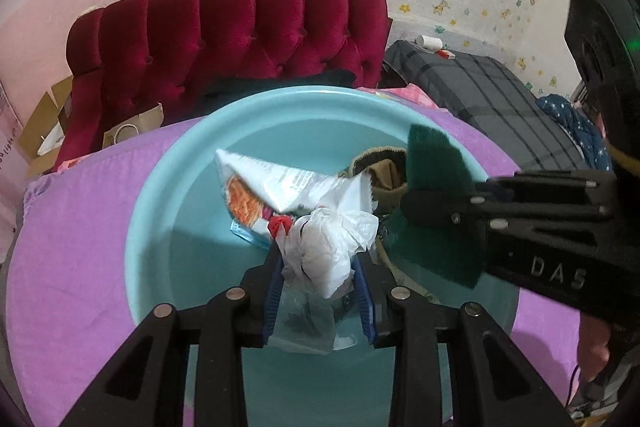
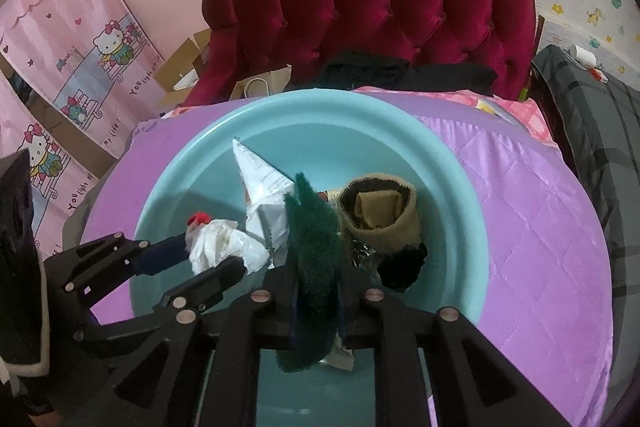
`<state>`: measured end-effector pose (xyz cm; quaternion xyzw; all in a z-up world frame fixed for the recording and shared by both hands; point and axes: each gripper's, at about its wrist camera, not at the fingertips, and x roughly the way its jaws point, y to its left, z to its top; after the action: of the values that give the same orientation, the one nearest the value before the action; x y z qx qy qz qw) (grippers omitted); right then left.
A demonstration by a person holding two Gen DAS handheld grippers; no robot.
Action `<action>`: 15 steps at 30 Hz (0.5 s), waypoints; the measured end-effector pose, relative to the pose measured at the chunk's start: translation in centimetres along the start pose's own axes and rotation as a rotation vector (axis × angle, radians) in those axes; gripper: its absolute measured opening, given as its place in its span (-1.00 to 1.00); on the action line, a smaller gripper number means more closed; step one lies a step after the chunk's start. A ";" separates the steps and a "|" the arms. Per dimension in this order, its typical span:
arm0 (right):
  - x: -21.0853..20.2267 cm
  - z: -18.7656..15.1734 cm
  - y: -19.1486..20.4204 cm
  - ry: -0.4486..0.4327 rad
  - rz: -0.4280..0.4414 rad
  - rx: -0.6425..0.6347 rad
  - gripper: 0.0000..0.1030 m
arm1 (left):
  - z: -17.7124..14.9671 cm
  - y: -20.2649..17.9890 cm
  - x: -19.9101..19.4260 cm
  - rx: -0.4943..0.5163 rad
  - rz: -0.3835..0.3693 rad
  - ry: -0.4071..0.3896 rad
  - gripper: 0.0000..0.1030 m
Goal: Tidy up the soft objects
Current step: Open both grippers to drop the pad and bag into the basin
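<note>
My left gripper (image 1: pixel 318 263) is clamped on a crumpled white plastic bag (image 1: pixel 334 247) over the blue basin (image 1: pixel 168 187). My right gripper (image 2: pixel 316 291) pinches a green scouring pad (image 2: pixel 314 267) upright between its pads. Pad's near end is cut off behind the jaws.

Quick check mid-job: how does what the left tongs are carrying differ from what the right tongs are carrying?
The left tongs carry a white crumpled plastic bag; the right tongs carry a dark green scouring pad. The bag is bunched into a wrinkled, shiny lump, while the pad is a flat, fuzzy sheet standing on edge. The bag bulges between widely spaced fingers; the pad sits in a narrow gap. Both hang over the blue basin.
</note>
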<state>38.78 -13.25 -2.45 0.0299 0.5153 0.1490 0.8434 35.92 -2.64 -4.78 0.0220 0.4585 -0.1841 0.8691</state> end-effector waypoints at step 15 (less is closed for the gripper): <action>-1.4 0.2 0.5 -0.031 -0.023 0.040 0.90 | -0.9 -0.2 -1.6 0.027 0.062 -0.038 0.84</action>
<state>38.24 -13.20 -1.03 0.0431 0.5055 0.1287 0.8521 34.28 -2.12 -3.97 0.0443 0.4383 -0.1637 0.8827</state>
